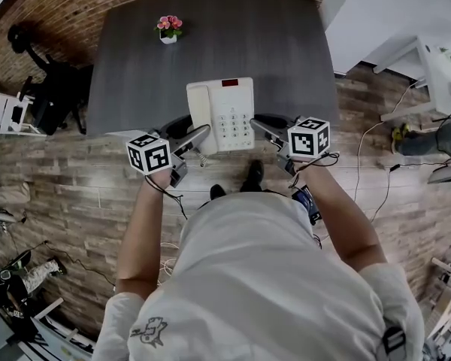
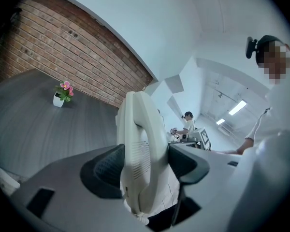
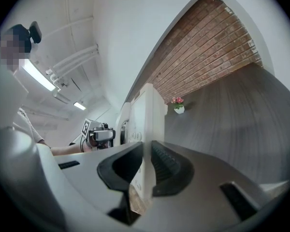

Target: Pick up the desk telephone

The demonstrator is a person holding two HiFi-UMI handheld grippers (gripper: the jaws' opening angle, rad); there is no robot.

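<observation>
The white desk telephone (image 1: pixel 222 115) has its handset on the left and a keypad on the right, and its near end reaches past the front edge of the grey table (image 1: pixel 286 51). My left gripper (image 1: pixel 203 132) is shut on the phone's handset side. In the left gripper view the pads press on the handset (image 2: pixel 140 153). My right gripper (image 1: pixel 257 124) is shut on the phone's right edge. In the right gripper view its jaws clamp the thin side of the base (image 3: pixel 147 115). The coiled cord (image 1: pixel 201 156) hangs below the phone.
A small white pot of pink flowers (image 1: pixel 169 30) stands at the table's far side, before a brick wall (image 1: pixel 75 10). Black and white chairs (image 1: pixel 37 96) stand to the left. Cables (image 1: pixel 376 156) trail over the wood floor on the right, near a white desk (image 1: pixel 428 66).
</observation>
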